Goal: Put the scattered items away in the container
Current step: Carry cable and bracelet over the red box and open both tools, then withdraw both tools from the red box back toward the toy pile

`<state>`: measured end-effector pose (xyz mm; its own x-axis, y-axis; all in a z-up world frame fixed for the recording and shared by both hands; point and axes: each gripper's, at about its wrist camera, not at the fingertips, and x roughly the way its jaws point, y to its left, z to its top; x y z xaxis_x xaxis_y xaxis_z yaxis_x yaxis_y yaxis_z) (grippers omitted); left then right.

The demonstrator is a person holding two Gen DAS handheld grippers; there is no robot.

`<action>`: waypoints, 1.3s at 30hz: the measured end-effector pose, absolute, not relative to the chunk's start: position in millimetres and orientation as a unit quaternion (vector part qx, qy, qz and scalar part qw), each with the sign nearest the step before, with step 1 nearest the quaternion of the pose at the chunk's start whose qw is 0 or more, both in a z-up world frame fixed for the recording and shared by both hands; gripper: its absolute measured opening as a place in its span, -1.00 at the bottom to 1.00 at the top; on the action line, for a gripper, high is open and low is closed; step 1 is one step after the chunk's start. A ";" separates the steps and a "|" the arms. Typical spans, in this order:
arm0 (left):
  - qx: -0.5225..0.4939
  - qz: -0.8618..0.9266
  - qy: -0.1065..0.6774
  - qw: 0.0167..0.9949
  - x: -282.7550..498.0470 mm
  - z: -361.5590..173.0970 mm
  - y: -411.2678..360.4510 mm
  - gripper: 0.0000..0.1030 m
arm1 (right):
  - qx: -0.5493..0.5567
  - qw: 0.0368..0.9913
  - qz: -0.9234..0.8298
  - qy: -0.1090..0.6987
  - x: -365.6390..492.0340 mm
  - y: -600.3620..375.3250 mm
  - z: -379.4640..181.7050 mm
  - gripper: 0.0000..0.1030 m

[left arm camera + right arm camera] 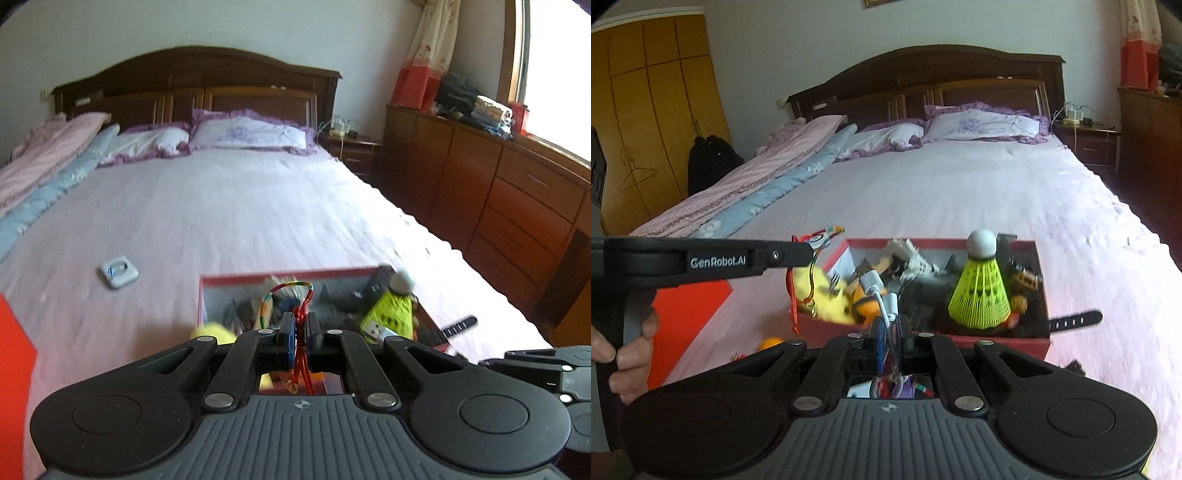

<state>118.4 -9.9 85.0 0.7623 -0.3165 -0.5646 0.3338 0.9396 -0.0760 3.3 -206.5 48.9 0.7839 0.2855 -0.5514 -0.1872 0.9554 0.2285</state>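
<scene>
Jaws pinch braided cord point(301, 321) and cable point(882, 295); box point(1039, 258) holds shuttlecock point(980, 291), plush point(827, 291).

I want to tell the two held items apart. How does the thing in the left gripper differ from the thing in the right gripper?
The left gripper pinches a red knotted cord with a multicoloured loop; the right gripper pinches a white USB cable. The cord is thin and braided, the cable smooth with a plug. Both are held over the red box.

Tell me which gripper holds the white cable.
The right gripper: a white cable with a USB plug is pinched between its jaws. The left gripper pinches a red cord instead.
</scene>
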 end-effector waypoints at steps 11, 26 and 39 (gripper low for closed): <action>0.041 -0.174 0.295 0.939 159.6 86.4 -30.0 -0.85 | 0.097 0.942 0.100 0.304 60.0 -208.4 50.5 -0.86; 0.036 -0.150 0.328 0.932 180.7 62.5 -22.5 -0.03 | 0.072 0.943 0.080 0.316 119.6 -194.4 38.3 -0.61; 0.023 -0.131 0.330 0.935 124.2 56.7 -7.7 0.60 | 0.086 0.942 0.089 0.312 45.9 -207.0 37.0 -0.12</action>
<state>124.2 -7.7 56.7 0.7482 -0.2306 -0.6221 0.2605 0.9645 -0.0443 45.9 -207.0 37.0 0.7892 0.2212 -0.5729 -0.1145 0.9695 0.2167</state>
